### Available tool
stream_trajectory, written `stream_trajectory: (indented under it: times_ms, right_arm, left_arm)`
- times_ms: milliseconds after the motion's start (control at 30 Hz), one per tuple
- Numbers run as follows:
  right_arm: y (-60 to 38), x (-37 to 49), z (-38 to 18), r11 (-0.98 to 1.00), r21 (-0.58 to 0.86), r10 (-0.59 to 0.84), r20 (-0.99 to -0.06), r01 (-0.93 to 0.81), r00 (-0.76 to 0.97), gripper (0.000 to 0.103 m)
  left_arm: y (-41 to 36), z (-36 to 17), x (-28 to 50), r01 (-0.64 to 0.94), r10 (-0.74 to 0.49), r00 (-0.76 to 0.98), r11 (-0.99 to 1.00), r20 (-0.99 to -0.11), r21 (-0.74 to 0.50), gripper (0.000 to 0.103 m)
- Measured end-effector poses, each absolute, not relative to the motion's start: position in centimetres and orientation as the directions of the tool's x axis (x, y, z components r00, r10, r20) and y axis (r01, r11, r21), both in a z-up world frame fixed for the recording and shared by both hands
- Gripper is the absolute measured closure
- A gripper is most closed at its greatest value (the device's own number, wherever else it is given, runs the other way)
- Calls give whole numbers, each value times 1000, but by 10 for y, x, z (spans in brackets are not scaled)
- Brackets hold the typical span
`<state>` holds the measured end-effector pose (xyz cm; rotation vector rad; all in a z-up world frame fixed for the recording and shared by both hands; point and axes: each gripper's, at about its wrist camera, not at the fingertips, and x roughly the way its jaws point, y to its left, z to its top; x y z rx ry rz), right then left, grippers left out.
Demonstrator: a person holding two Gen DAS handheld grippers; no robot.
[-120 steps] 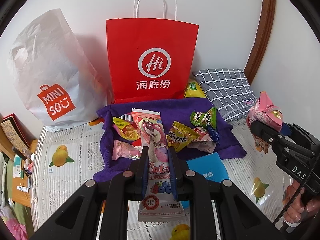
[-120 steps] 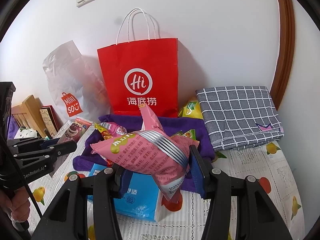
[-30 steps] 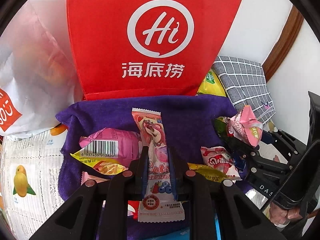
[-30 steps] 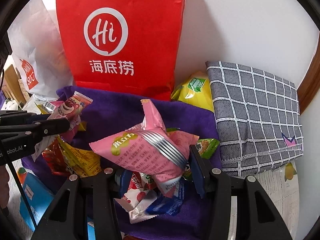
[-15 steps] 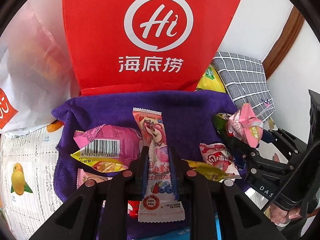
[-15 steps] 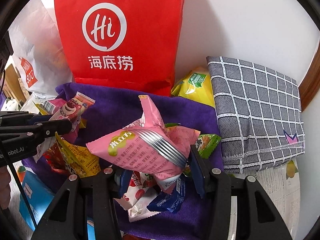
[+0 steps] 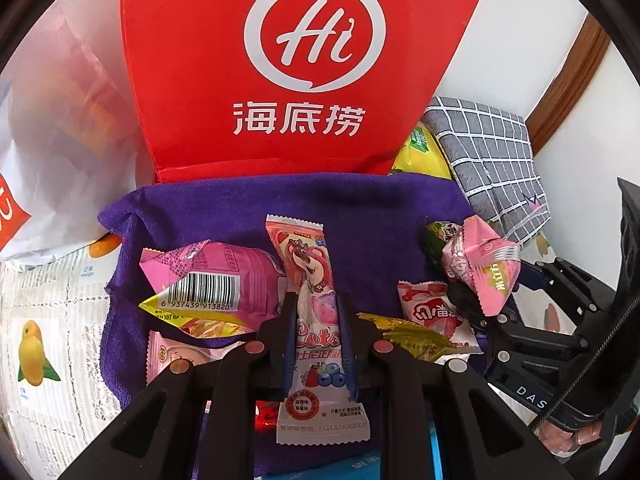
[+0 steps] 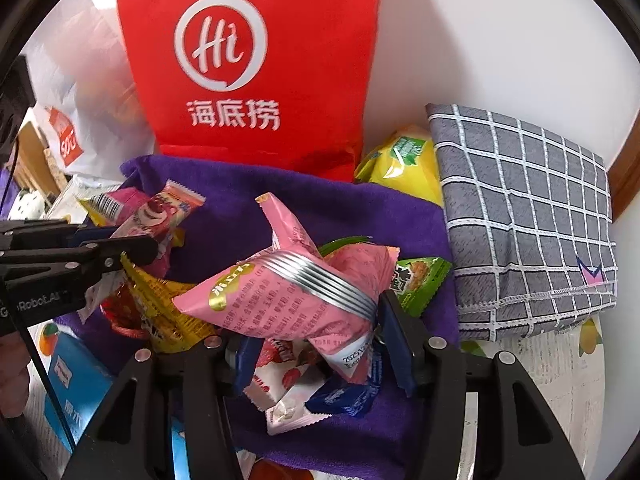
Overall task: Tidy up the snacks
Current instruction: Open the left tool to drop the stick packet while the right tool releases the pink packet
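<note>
The left gripper (image 7: 316, 320) has its fingers clamped on a long pink bear-printed snack bar (image 7: 310, 280), whose top end sticks out ahead of the fingertips over the purple cloth (image 7: 360, 208) while its bottom end trails back between the finger bases. The right gripper (image 8: 320, 332) is pinched on a puffy pink snack packet (image 8: 280, 292) with a silver stripe, which bulges across both fingers and hides much of the loose wrappers under it. Ahead of both pairs of fingers stands the red paper bag (image 7: 304, 68), its top and handles cut off by the frame, so its opening cannot be seen.
</note>
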<state>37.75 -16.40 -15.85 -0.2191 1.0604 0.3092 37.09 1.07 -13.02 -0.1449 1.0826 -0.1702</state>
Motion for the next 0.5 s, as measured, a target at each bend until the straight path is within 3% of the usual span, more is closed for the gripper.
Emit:
stream_trajectory:
  times_ms: [133,267,500]
  right_arm:
    - [-165,377,-158,934,-27,144,-884,-355,446,48]
    - [-167,378,-158,935,-19,148,-886,-353,440,37]
    - [-161,376,-158,929,-18,158,-885,-371,438,29]
  left_arm:
    - [11,-129,372,60,-214,453,976,-865,-209,80]
    - [12,-128,372,58,-230,446,972,-865,-229,76]
    - [13,-123,367,63,-232,458,971,-858,-229,61]
